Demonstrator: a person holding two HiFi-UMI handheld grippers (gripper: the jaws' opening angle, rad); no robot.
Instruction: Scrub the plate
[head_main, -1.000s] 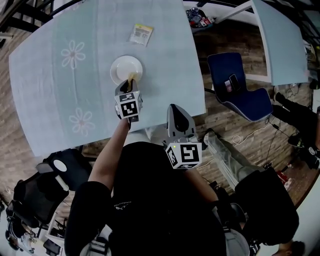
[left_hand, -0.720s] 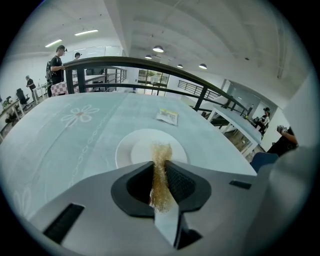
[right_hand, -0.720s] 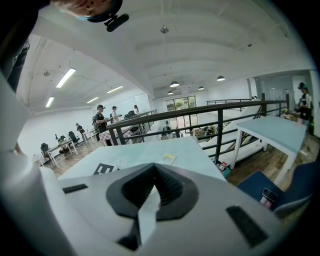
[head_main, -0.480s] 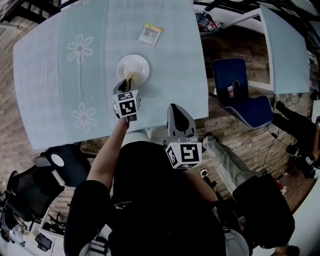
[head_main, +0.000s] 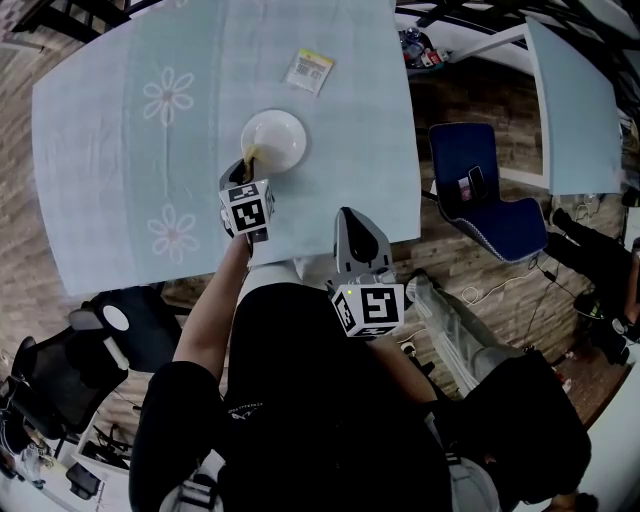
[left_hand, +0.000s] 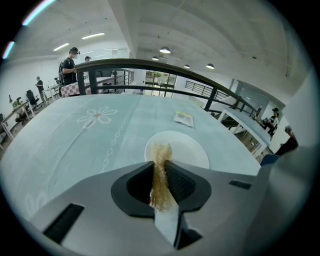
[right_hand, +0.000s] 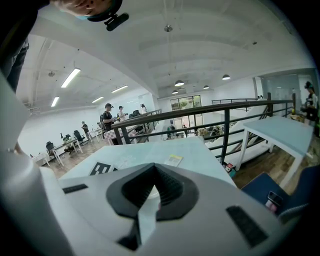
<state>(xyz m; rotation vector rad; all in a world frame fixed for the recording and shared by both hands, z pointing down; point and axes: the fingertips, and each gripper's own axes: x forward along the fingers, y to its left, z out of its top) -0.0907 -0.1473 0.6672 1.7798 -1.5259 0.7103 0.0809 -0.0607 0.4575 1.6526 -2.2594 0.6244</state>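
Plate (head_main: 275, 138) scrubbing is judged to be at its very start. The white dish is set on the pale blue flowered surface (head_main: 120, 160), towards its middle right, and it is seen empty and unmarked. A yellowish packet (head_main: 310, 70) is left on the cloth beyond it, well apart.

A brown fibrous scrubber (head_main: 249, 160) is pinched between the jaws of the left gripper (head_main: 245, 170). In the left gripper view the tuft (left_hand: 160, 172) is seen squeezed between the two pads, with its free end standing out past the tips over the near left rim of the plate (left_hand: 182, 150). It is held this way, it is judged, so that the loose end can be pressed and rubbed on the dish without the jaws themselves touching it. Whether the fibres are already in contact with the rim cannot be told.

The right gripper (head_main: 352, 222) is kept back at the near edge of the surface, close to the person's body and well clear of the work. In the right gripper view its jaws (right_hand: 152, 180) are seen pressed together with nothing between them. The plate is therefore not steadied, and it is judged that it could slide on the cloth under firm strokes.
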